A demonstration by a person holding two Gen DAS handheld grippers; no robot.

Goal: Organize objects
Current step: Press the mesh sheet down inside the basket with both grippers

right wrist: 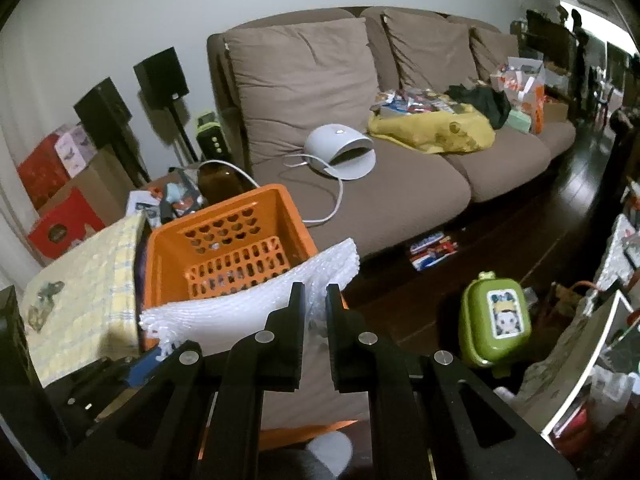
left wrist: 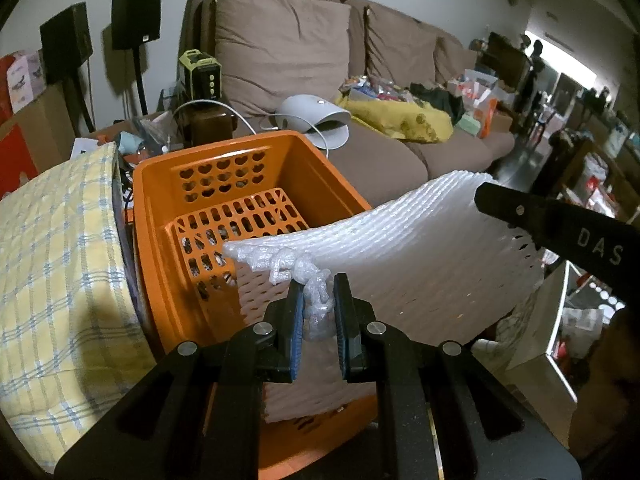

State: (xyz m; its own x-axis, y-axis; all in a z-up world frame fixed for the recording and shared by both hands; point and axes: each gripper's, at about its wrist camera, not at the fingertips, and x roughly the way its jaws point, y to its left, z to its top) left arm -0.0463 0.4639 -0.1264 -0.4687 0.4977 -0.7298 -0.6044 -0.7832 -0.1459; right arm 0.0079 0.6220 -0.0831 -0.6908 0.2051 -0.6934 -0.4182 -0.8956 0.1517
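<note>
Behind our work, a brown sofa [right wrist: 360,184] fills the cluttered living room. We hold a white foam net sheet [left wrist: 400,248] over the orange basket [left wrist: 168,184], its near edge draped across the rim. Our left hand-held gripper [left wrist: 318,304] pinches its crumpled corner; our right hand-held gripper [right wrist: 316,300], at 3 o'clock, clamps its other edge. At the basket's 9 o'clock lies a checked yellow cloth [left wrist: 60,260].

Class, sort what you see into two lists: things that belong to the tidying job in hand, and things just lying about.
In the job:
white foam wrap
orange basket
left gripper, shut on the wrap
right gripper, shut on the wrap

Lying about:
grey lamp
yellow cloth
green case
speakers
</note>
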